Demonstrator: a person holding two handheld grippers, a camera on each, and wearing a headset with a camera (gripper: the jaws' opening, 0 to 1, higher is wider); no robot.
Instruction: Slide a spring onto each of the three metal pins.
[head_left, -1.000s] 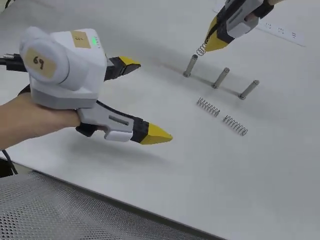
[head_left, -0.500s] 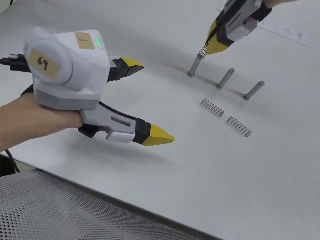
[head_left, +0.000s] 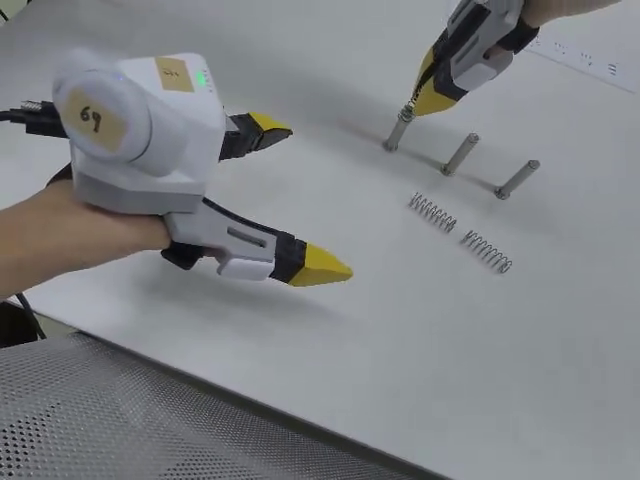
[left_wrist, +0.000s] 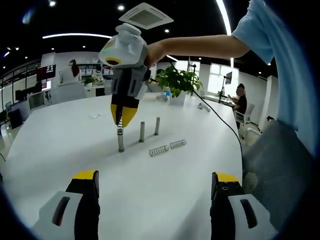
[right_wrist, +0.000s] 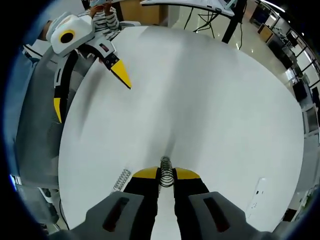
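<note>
Left gripper (head_left: 300, 197), held in a hand (head_left: 70, 240) nearest the viewer: its white housing carries a tan round sticker (head_left: 92, 120) handwritten "69". A second tan sticker (head_left: 172, 72) on top bears writing too small to read. The yellow-tipped jaws stand wide apart and grasp nothing. In the left gripper view they rise at either side of the white table (head_left: 400, 350), which lies bare between them.

Ahead of these jaws and well apart from them lie two loose springs (head_left: 432, 212) (head_left: 487, 251), end to end on the table. Just beyond the springs stand three metal pins (head_left: 398, 130) (head_left: 461, 153) (head_left: 518, 178) in a row, upright on the table.

Right gripper (head_left: 432, 100), farthest away, points down over the end pin, the nearest one in the left gripper view. Its jaws are clenched on a third spring (right_wrist: 166, 172), which projects from between the tips. The spring's lower end meets the top of that pin directly below the tips. Whether the coil surrounds the pin's tip cannot be told. One loose spring shows just left of the right gripper's jaws in its own view.
</note>
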